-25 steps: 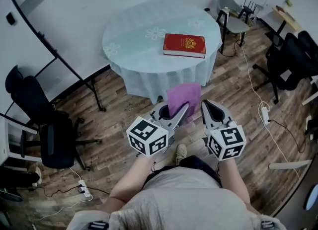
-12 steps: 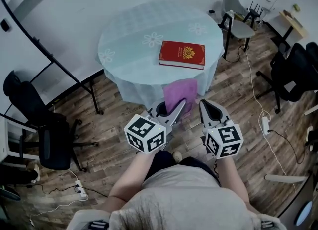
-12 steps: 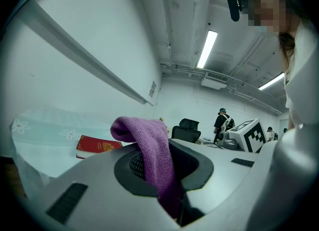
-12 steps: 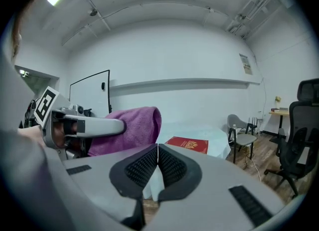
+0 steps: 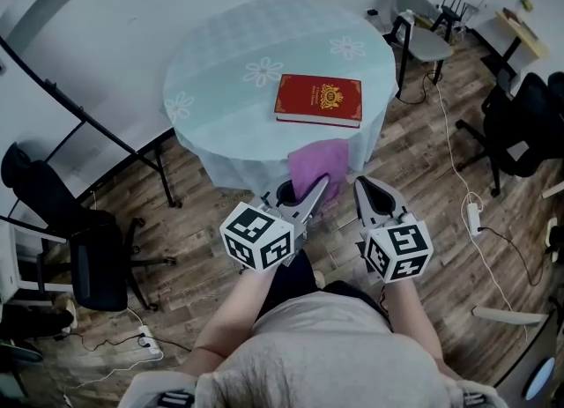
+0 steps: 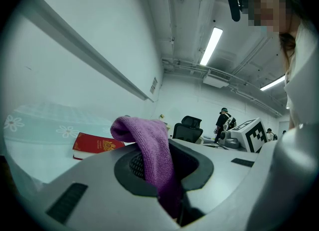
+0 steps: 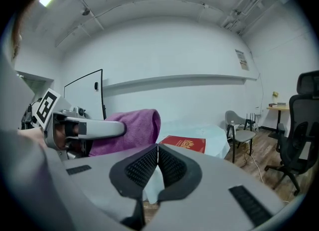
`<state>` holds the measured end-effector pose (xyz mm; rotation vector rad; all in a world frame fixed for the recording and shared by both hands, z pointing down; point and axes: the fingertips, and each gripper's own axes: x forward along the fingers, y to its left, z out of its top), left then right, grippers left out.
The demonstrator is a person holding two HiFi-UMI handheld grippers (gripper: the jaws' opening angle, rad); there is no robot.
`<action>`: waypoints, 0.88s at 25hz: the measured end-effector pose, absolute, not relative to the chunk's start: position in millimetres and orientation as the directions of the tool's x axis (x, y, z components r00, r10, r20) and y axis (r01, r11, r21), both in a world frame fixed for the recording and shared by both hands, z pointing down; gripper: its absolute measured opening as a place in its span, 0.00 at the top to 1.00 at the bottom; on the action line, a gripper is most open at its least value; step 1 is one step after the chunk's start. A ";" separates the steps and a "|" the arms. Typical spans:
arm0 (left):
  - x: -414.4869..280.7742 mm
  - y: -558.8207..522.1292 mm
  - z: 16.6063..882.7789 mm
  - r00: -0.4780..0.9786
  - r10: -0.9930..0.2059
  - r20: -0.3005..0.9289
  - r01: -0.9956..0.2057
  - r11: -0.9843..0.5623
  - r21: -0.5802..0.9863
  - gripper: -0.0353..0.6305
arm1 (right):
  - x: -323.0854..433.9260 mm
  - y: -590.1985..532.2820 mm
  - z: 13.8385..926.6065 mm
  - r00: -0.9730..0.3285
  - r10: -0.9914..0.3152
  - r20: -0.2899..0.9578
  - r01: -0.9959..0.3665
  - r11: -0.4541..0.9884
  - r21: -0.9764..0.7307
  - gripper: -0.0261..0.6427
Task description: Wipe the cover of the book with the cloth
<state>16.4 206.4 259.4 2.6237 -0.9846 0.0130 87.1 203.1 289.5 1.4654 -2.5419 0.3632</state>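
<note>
Straight ahead of both tools, on the round worktop [image 5: 220, 63], lies the red book [image 5: 318, 100]. It's cover up, near the front edge, w/ its long axis running left-right across the line of approach. Left tool [image 5: 315, 193] is clenched on the purple cloth [image 5: 319, 161], which sticks out past the jaw tips and flops over. The cloth is short of the book and apart from it, seemingly not yet above the worktop's top. Right tool [image 5: 365, 188] is pressed closed w/ nothing between its pads, just beside the left. Both sit about equally far from the book, but the left carries the cloth, so prob. it must reach fwd. Vs 1 s ago, book and worktop sit closer to the tools in head view, while grip and pose are unchanged.
</note>
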 end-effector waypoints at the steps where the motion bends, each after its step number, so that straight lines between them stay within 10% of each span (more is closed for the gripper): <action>1: 16.4 200.2 260.4 0.763 -0.633 0.129 -0.638 -0.705 0.309 0.85 | 86.7 197.2 290.4 -0.495 -0.823 0.280 -0.868 0.481 -0.122 0.93; 22: 24.4 7.6 278.9 0.858 -0.476 0.192 -0.513 -0.787 0.341 0.85 | 84.9 5.4 295.0 -0.396 -0.872 0.289 -0.918 0.371 -0.139 0.93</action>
